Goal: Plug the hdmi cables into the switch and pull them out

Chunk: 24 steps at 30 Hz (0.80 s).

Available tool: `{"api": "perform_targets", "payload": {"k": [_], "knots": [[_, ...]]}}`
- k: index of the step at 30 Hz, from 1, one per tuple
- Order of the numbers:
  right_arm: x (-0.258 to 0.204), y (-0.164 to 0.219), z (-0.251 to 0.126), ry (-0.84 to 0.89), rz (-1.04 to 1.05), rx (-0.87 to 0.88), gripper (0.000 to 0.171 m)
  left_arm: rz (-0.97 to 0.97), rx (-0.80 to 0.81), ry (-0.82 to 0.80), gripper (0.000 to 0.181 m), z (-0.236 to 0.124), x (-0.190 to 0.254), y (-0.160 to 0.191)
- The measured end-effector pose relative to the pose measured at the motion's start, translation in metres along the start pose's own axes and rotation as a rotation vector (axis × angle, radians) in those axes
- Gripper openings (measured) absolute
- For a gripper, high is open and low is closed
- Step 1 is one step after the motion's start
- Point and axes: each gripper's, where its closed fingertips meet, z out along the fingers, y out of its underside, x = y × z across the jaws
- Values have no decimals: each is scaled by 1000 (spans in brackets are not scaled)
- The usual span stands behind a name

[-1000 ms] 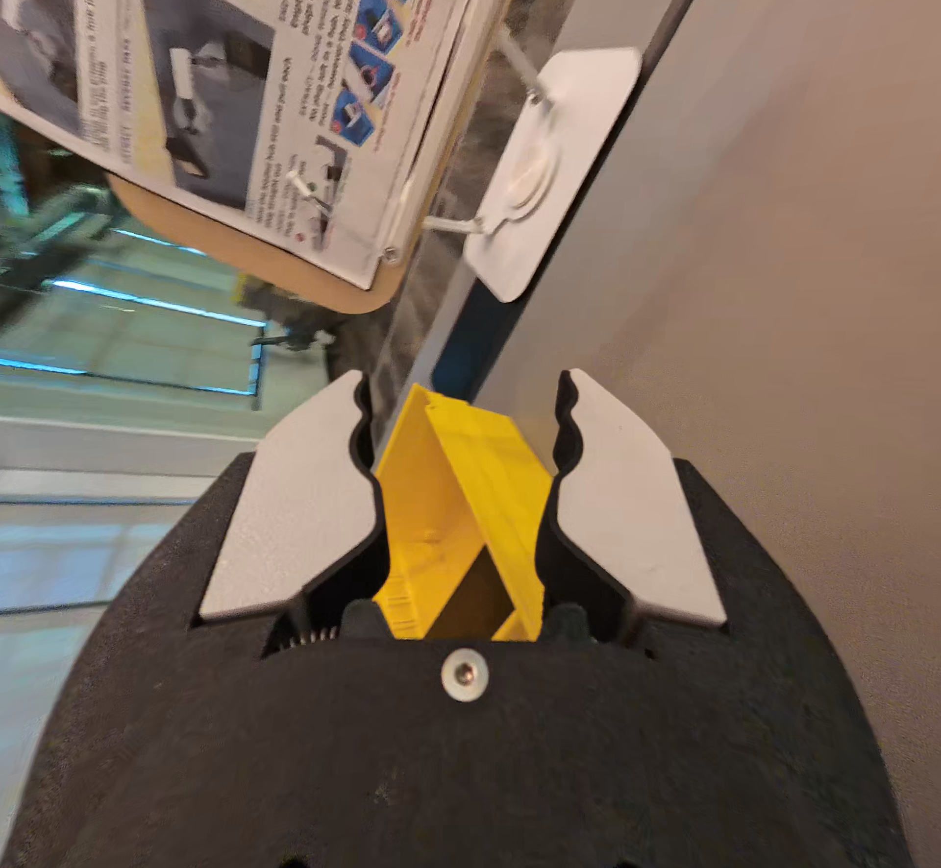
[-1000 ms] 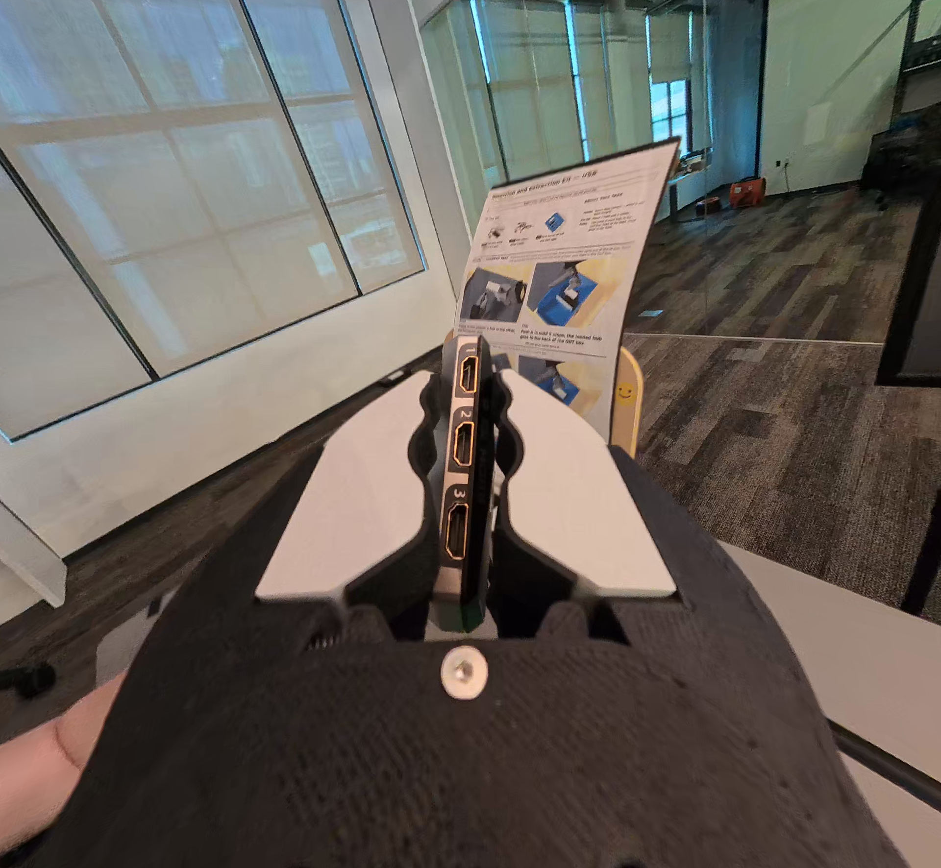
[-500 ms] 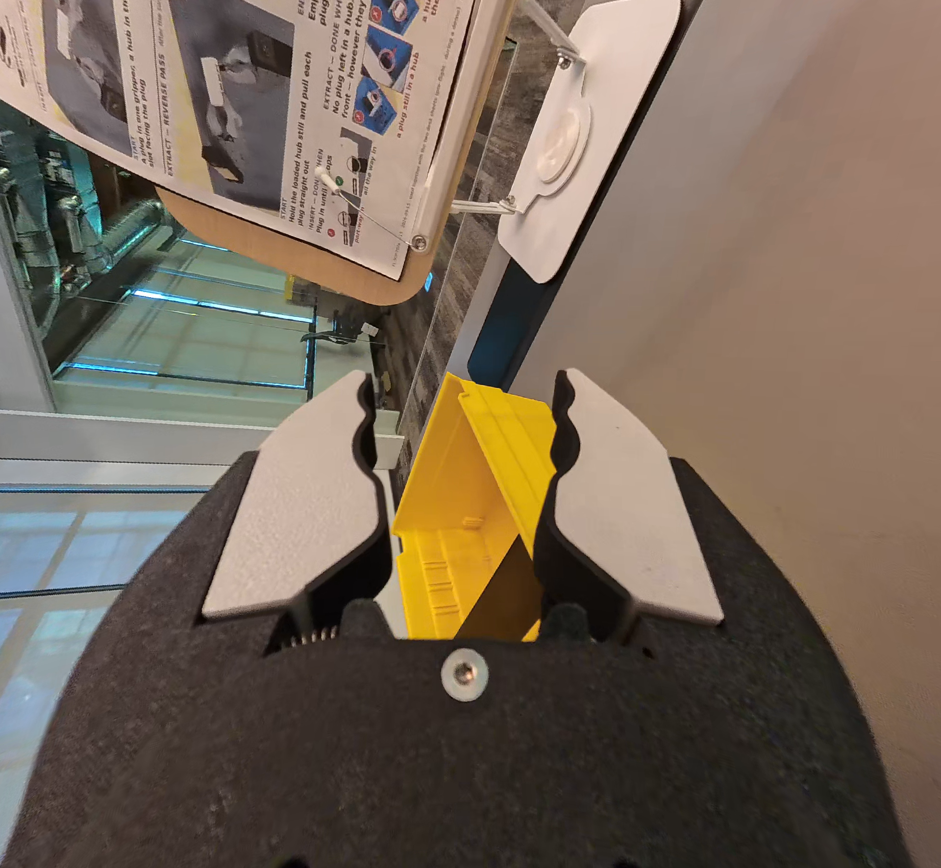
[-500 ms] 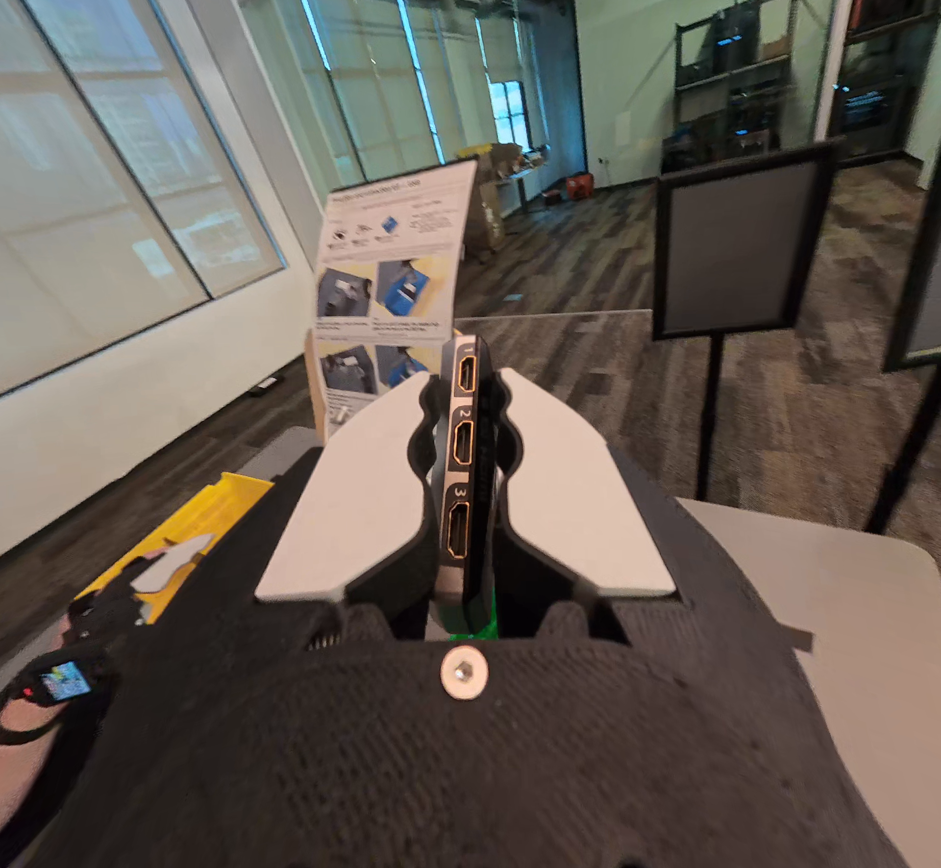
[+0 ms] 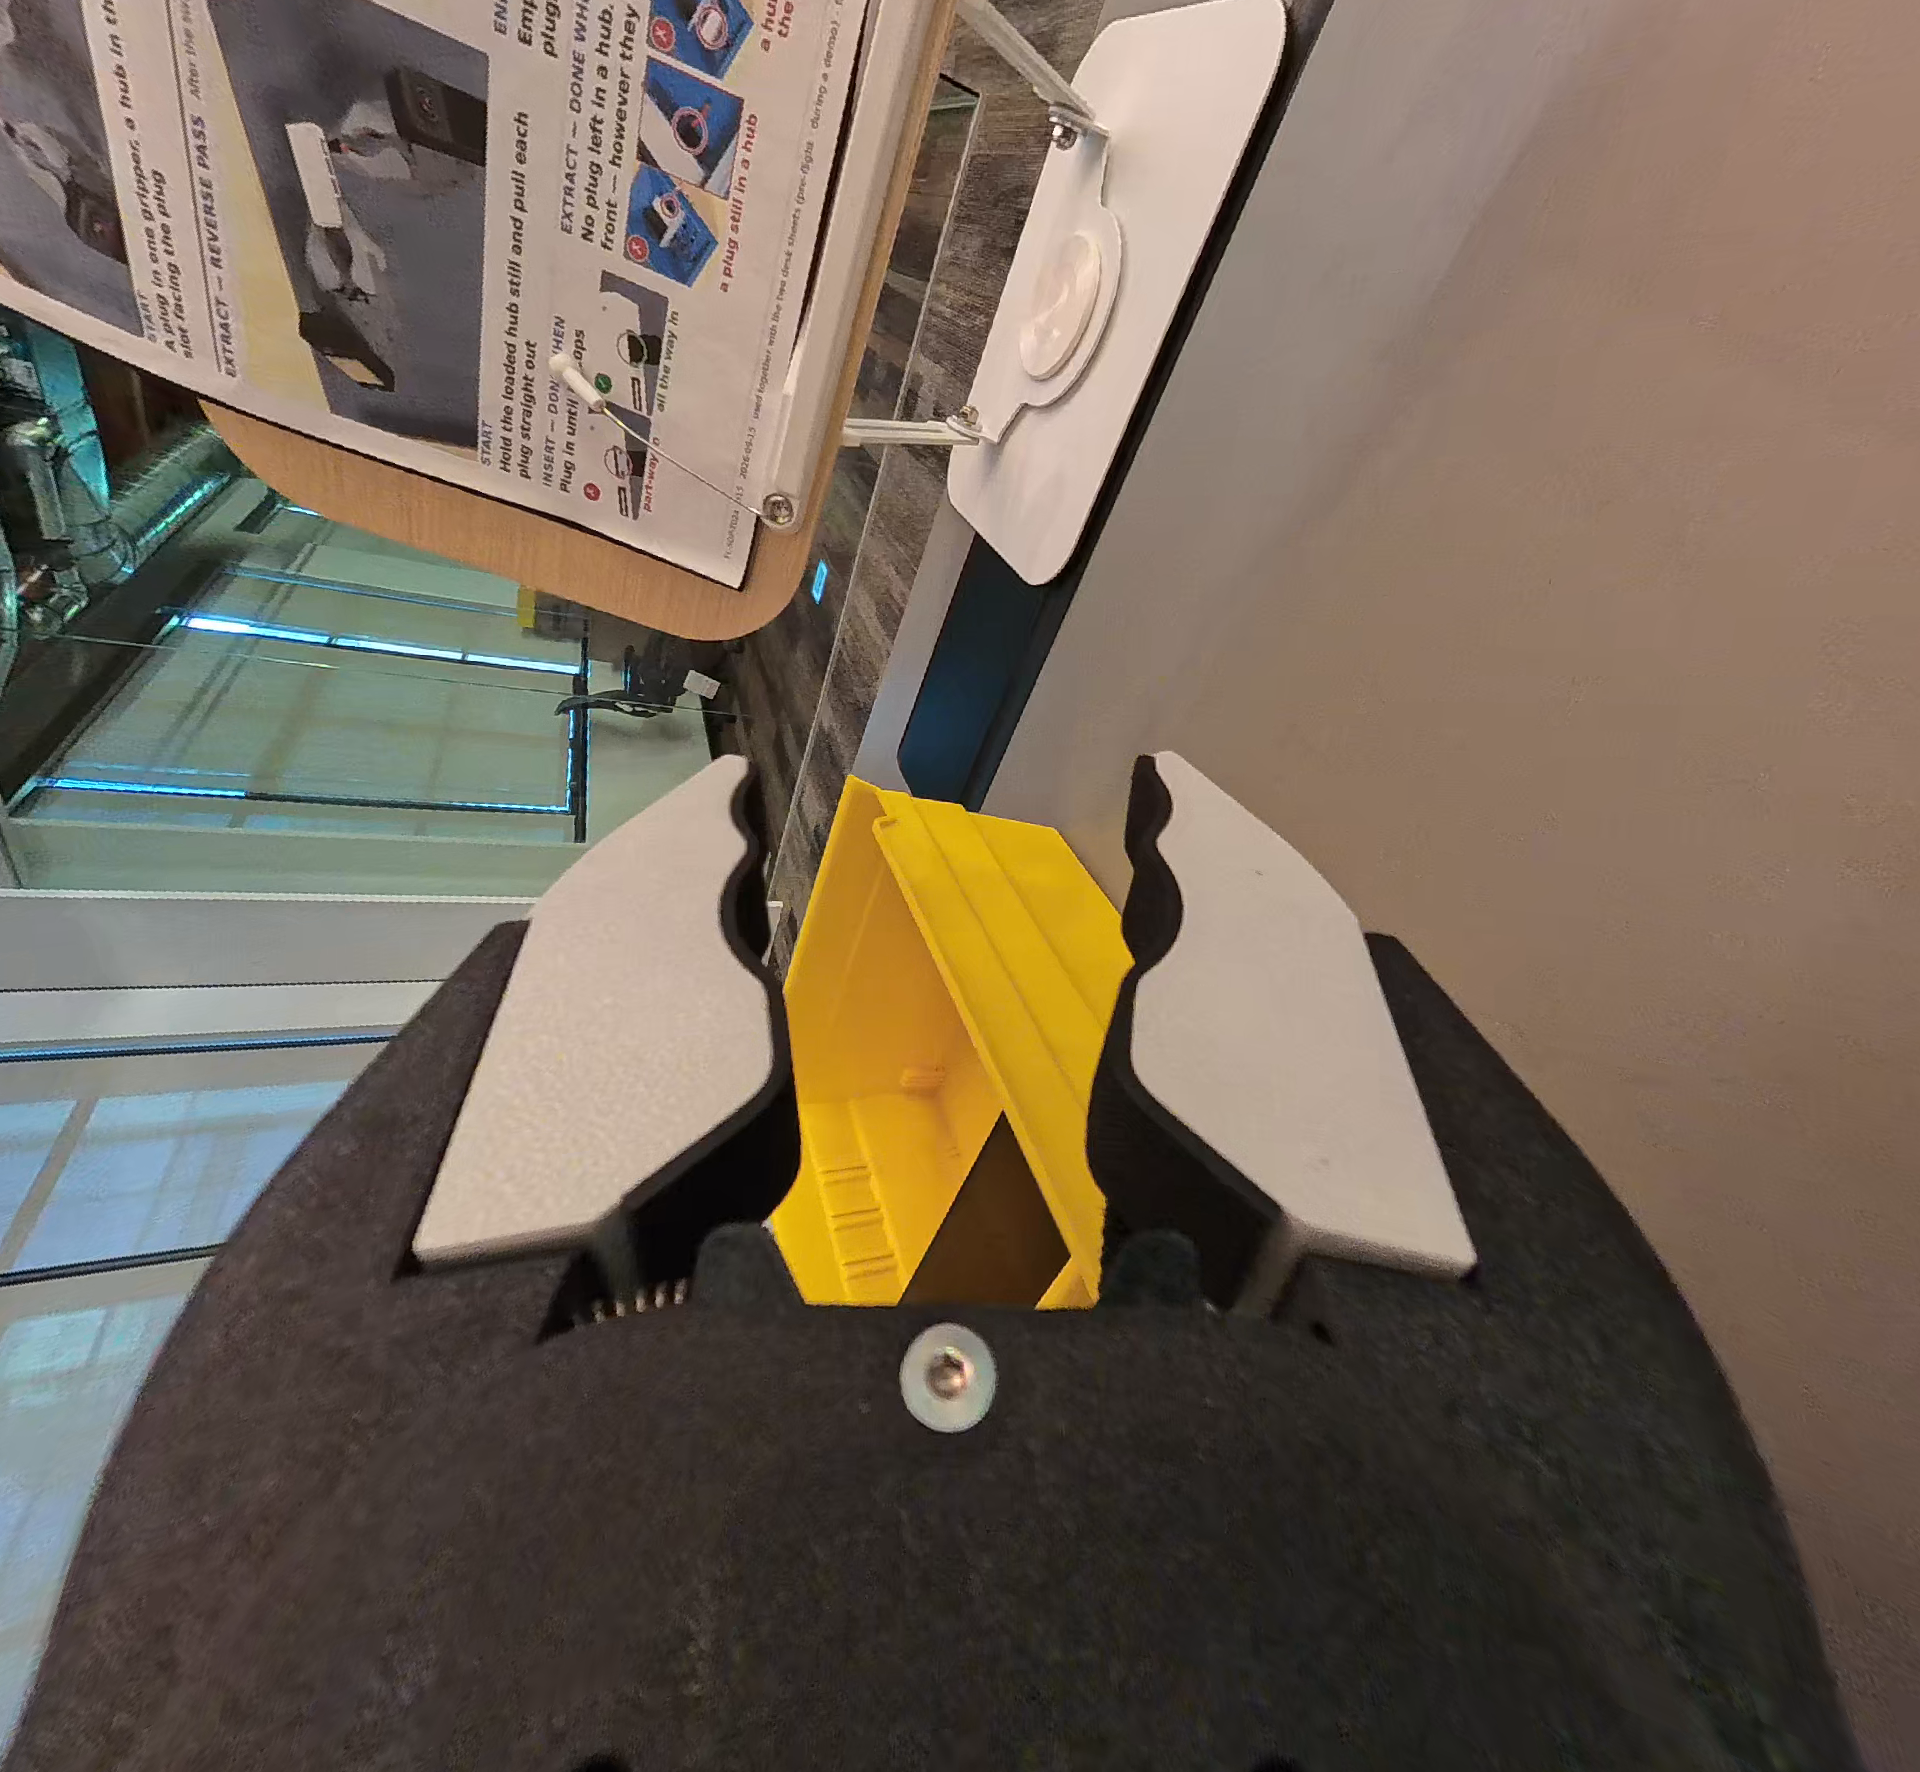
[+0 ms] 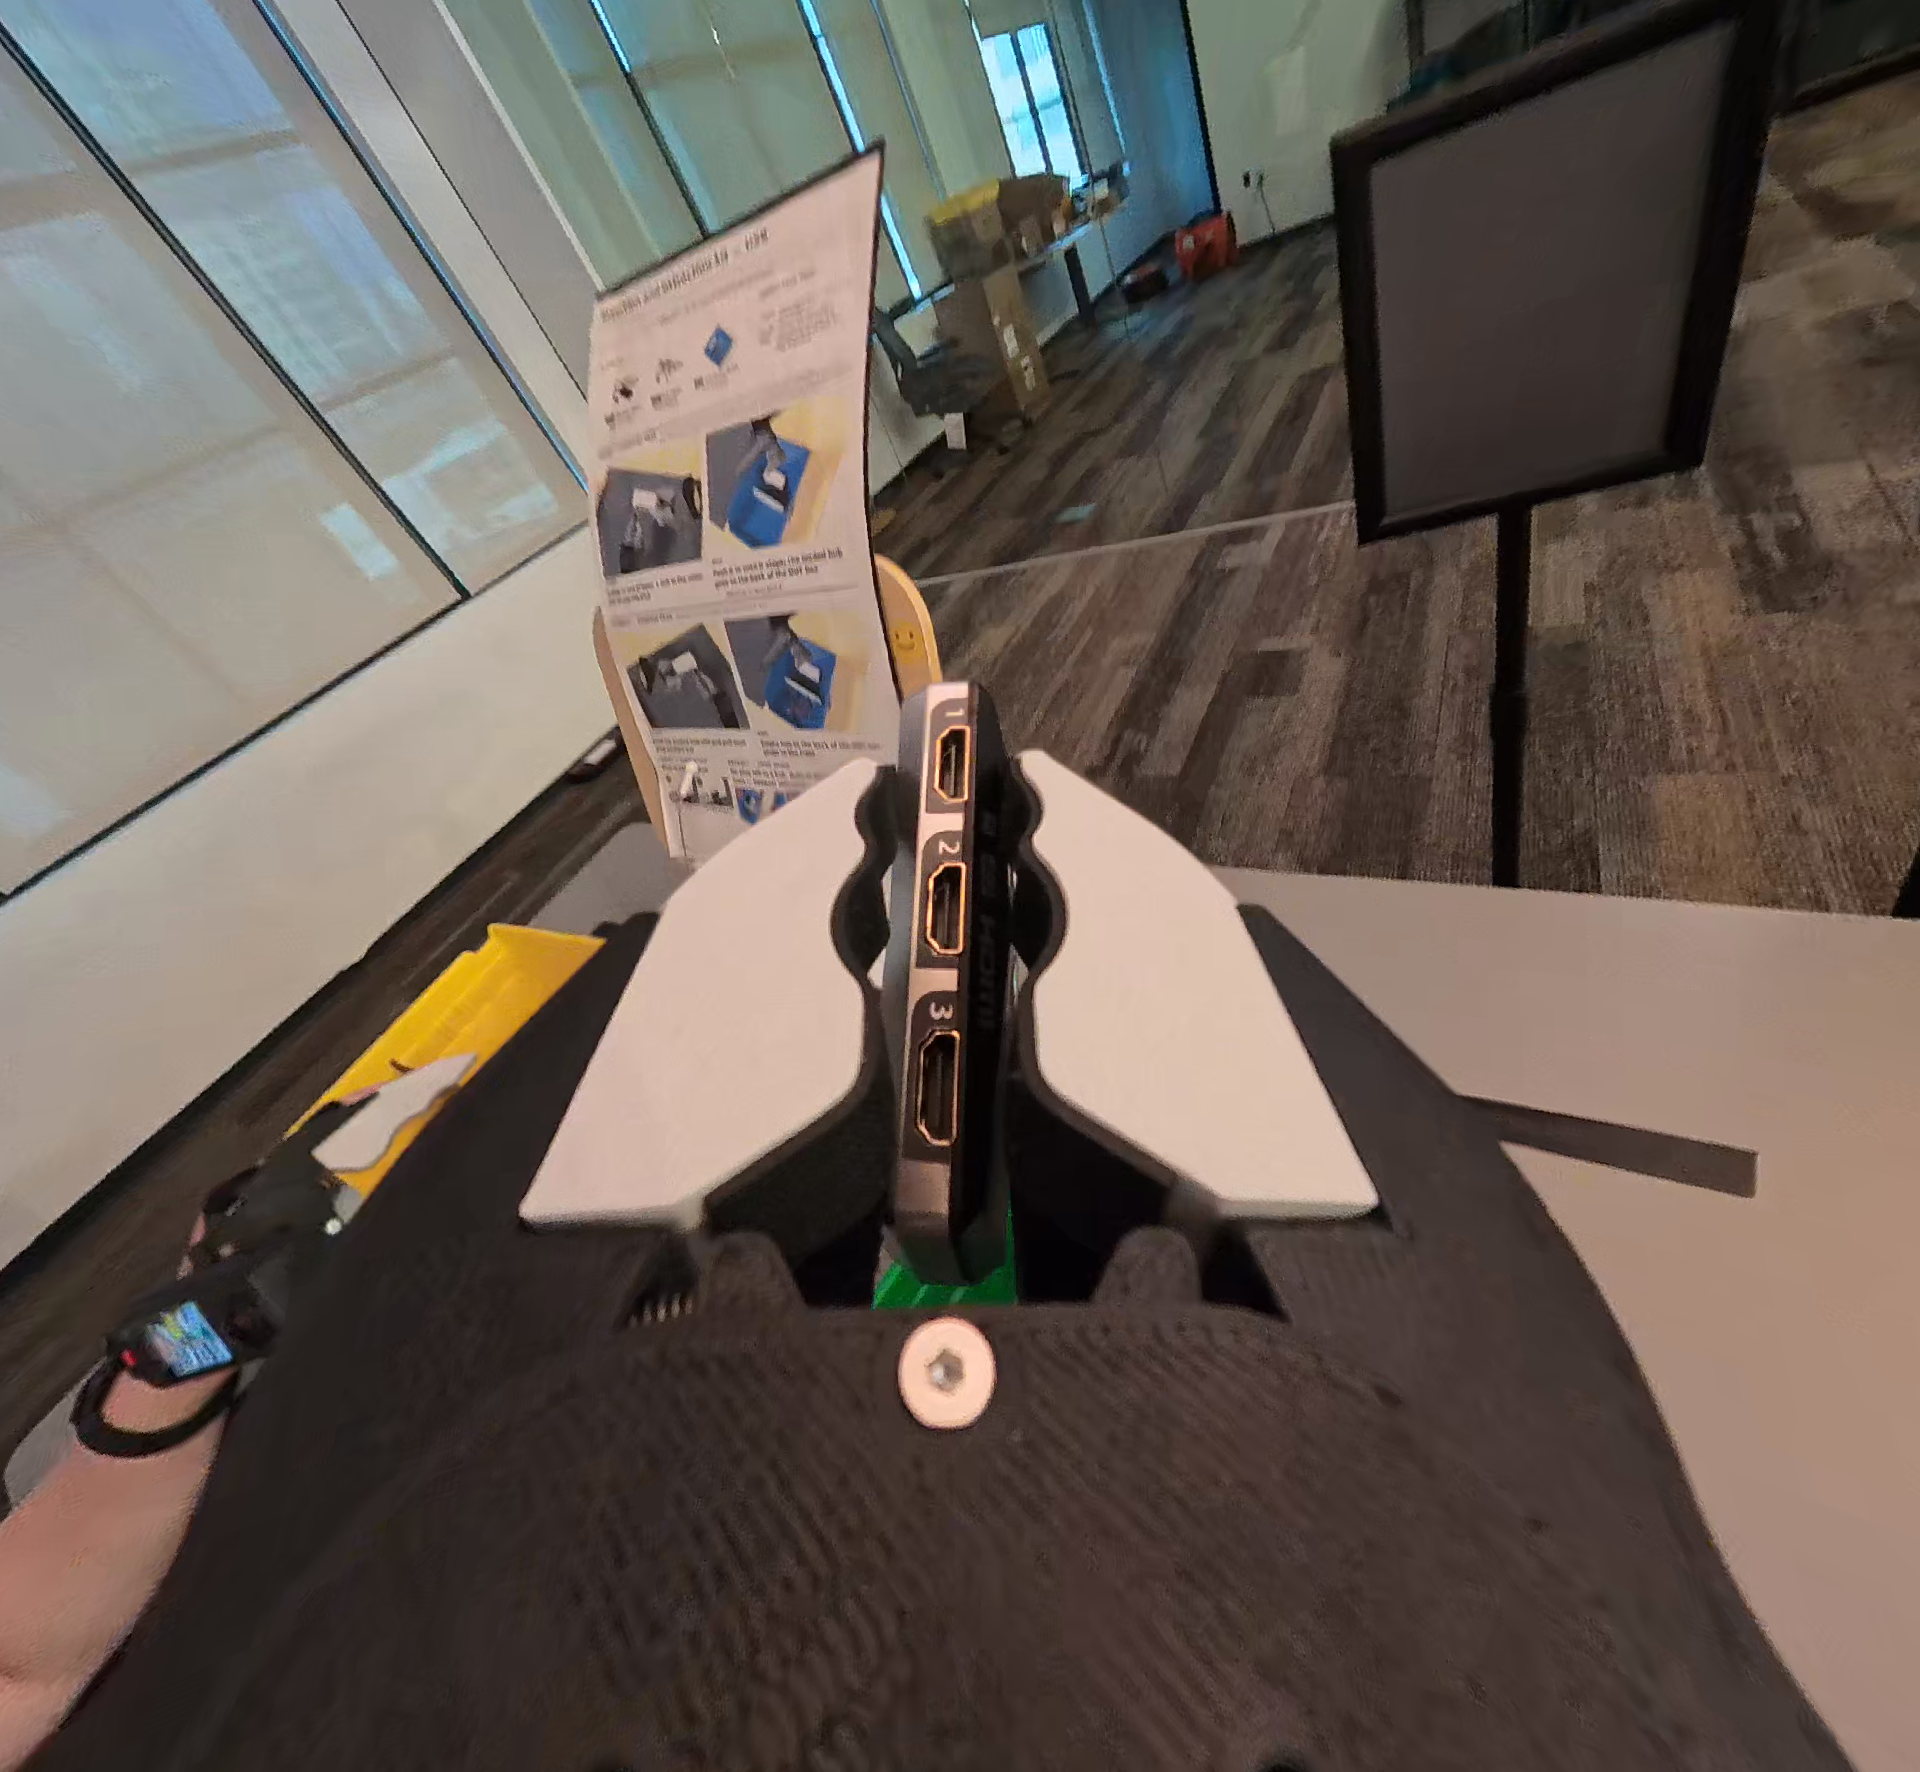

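Observation:
My right gripper (image 6: 951, 766) is shut on a dark HDMI switch (image 6: 951, 943), held on edge between the pads. Its three numbered ports face the camera and all are empty. My left gripper (image 5: 945, 787) is open and empty, rolled onto its side, with a yellow bin (image 5: 935, 974) showing in the gap beyond its fingers. In the right wrist view the left gripper (image 6: 384, 1114) is low on the left, over the same yellow bin (image 6: 457, 1005). No HDMI cable or plug is in view.
A grey table (image 6: 1558, 995) carries a strip of black tape (image 6: 1621, 1156). An instruction sheet on a wooden stand (image 6: 738, 527) stands at the far edge, on a white base plate (image 5: 1091, 288). A black sign stand (image 6: 1538, 288) is on the floor behind. Something green (image 6: 935, 1291) lies under the switch. Some 50 centimetres of space lies between my two pairs of fingers.
The right gripper has swung with the switch still clamped, and the sheet and yellow bin now sit nearer its centre. The left gripper has shifted slightly over the bin and stays open.

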Motion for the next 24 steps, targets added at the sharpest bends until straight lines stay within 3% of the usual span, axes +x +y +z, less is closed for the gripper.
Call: {"api": "perform_targets", "payload": {"k": [5,11,14,18,20,24], "knots": [[13,63,28,-32,83,-132,19,-2,7,11,66,-2,1,-2],[49,191,56,-40,208,-410,19,-24,20,25,66,-4,-1,-2],[70,241,63,50,226,-523,20,-32,23,32,66,-5,-2,-2],[89,244,66,139,259,-464,29,-46,15,31,67,-4,-7,3],[103,244,60,228,177,-483,52,-65,12,26,67,-4,-12,6],[111,218,38,320,-38,-398,55,-108,6,15,67,-5,-27,15]]}}
